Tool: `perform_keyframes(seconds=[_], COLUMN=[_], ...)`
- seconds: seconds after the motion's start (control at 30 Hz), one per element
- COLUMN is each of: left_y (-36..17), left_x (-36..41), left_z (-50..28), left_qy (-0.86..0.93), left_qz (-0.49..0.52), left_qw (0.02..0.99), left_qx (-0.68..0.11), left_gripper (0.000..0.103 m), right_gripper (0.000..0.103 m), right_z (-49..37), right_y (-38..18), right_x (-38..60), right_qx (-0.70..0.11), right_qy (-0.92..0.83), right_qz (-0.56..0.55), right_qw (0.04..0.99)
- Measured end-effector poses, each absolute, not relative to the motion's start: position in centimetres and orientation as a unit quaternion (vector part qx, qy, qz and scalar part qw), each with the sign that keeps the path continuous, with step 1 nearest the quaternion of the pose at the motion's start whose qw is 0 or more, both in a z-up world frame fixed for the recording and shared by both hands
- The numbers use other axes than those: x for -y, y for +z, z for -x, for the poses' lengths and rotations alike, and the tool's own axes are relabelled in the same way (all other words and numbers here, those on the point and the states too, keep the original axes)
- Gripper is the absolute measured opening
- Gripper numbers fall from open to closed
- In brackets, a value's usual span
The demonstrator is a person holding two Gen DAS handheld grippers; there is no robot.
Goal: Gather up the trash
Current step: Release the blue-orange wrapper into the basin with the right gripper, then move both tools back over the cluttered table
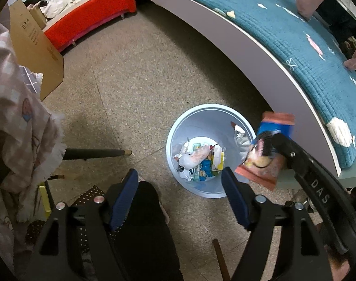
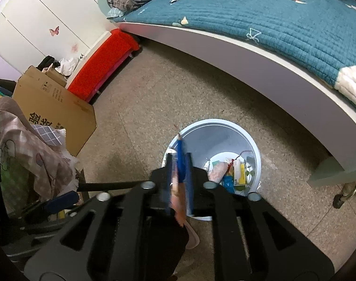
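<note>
A pale blue trash bin stands on the floor beside the bed, with several wrappers at its bottom; it also shows in the right wrist view. My right gripper is shut on an orange and blue snack packet, seen edge-on, above the bin's near rim. In the left wrist view that packet hangs over the bin's right rim, pinched by the right gripper. My left gripper is open and empty, above the floor just in front of the bin.
A bed with a teal quilt and white frame curves behind the bin. A cardboard box, a red bench, draped pink cloth and a chair leg stand at the left. A person's dark leg is below.
</note>
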State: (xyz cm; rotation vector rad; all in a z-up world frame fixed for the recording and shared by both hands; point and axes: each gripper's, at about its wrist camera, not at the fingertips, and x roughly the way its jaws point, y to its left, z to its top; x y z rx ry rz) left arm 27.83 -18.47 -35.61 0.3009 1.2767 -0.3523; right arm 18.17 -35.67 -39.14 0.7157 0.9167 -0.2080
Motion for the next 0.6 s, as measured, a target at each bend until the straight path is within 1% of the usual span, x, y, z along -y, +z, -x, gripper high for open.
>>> perform_keyframes(seconds=[0.03, 0.07, 0.27, 0.4, 0.6], left_y=[-35.4, -35.3, -34.1, -32.3, -27.6], left_x=[18.3, 18.4, 18.3, 18.4, 18.6], left_z=[-27.8, -27.7, -27.0, -26.0, -23.6], left_qy=[-0.163, -0.163, -0.165, -0.175, -0.193], left_qz=[-0.137, -0.136, -0.128, -0.126, -0.119], left_qw=[0.779, 0.780, 0.786, 0.794, 0.821], left_qx=[-0.589, -0.589, -0.581, -0.569, -0.524], left_gripper=[0.072, 0.072, 0.072, 0.072, 0.072], right_gripper=[0.039, 0.050, 0.050, 0.050, 0.051], right_z=[-18.2, -18.0, -16.9, -15.4, -12.6], right_y=[-39.0, -38.9, -37.5, -35.0, -29.7], right_x=[35.7, 35.7, 35.7, 35.5, 35.1], right_qx=[-0.431, -0.427, -0.420, -0.410, -0.370], right_qy=[-0.098, -0.099, -0.105, -0.113, -0.118], right_qz=[-0.338, -0.339, -0.335, -0.307, -0.270], right_qw=[0.831, 0.833, 0.837, 0.851, 0.881])
